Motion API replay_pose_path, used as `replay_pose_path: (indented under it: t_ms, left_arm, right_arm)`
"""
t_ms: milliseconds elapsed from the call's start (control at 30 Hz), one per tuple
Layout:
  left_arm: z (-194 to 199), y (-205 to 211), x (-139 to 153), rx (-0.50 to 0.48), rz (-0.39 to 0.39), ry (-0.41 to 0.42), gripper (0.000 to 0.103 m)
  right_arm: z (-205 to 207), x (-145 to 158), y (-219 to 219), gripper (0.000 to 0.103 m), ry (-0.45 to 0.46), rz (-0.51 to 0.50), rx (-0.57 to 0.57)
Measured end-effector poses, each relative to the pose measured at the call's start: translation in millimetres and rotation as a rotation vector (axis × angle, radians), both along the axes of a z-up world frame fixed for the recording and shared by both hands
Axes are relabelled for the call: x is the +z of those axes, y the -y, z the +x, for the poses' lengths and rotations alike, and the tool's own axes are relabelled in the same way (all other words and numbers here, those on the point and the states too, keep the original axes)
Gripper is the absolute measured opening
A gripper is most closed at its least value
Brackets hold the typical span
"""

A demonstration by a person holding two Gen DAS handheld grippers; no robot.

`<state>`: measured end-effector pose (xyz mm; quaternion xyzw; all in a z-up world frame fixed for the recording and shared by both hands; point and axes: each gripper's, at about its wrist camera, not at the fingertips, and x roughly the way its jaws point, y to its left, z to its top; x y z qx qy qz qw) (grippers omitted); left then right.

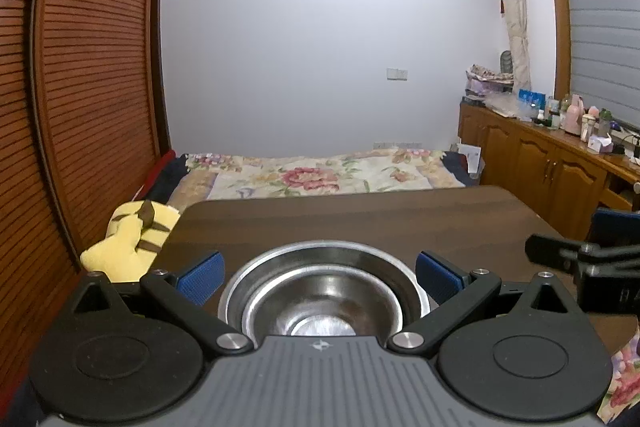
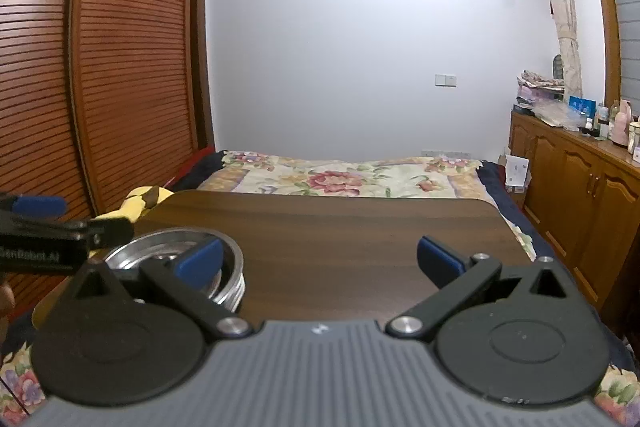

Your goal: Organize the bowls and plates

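A stack of steel bowls [image 1: 320, 291] sits on the dark wooden table [image 1: 360, 219] near its front left. In the left wrist view my left gripper [image 1: 320, 277] is open, its blue pads on either side of the stack's rim, apart from it. In the right wrist view the same stack [image 2: 176, 247] shows at the left, with layered rims at its side. My right gripper [image 2: 320, 261] is open and empty over bare table to the right of the stack. The left gripper [image 2: 36, 219] shows at the left edge there.
A yellow plush toy [image 1: 132, 239] lies off the table's left edge, by a slatted wooden wardrobe [image 1: 80, 87]. A bed with a floral cover [image 1: 320, 175] lies beyond the table. A wooden cabinet [image 1: 560, 163] with bottles stands at the right.
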<state>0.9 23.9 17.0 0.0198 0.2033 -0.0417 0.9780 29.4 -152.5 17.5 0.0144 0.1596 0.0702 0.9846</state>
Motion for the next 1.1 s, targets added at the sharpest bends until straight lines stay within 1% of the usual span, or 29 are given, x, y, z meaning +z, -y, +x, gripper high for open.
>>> replay_pose_path:
  t_ms: [200,433,700,1100]
  left_arm:
    - [-4.6,0.4,-12.0,0.009,0.019,-0.023,0.103]
    - [-9.1,-1.4,-21.9,0.023,0.031,-0.025,0.103]
    - [-5.4,-0.9,-37.9,0.023,0.019,-0.048,0.103]
    - [-5.8,0.2,-42.4,0.026,0.024,-0.058,0.103]
  right_arm:
    - [-3.7,-5.4,1.1,0.103,0.008,-0.004,-0.023]
    - [-8.3,-17.9,9.5,0.103,-0.022,0.026,-0.036]
    - [-7.4,-28.9,10.1,0.103,-0.030,0.019,-0.057]
    - [-7.2,-35.8,10.5,0.103,-0.041,0.010,-0.067]
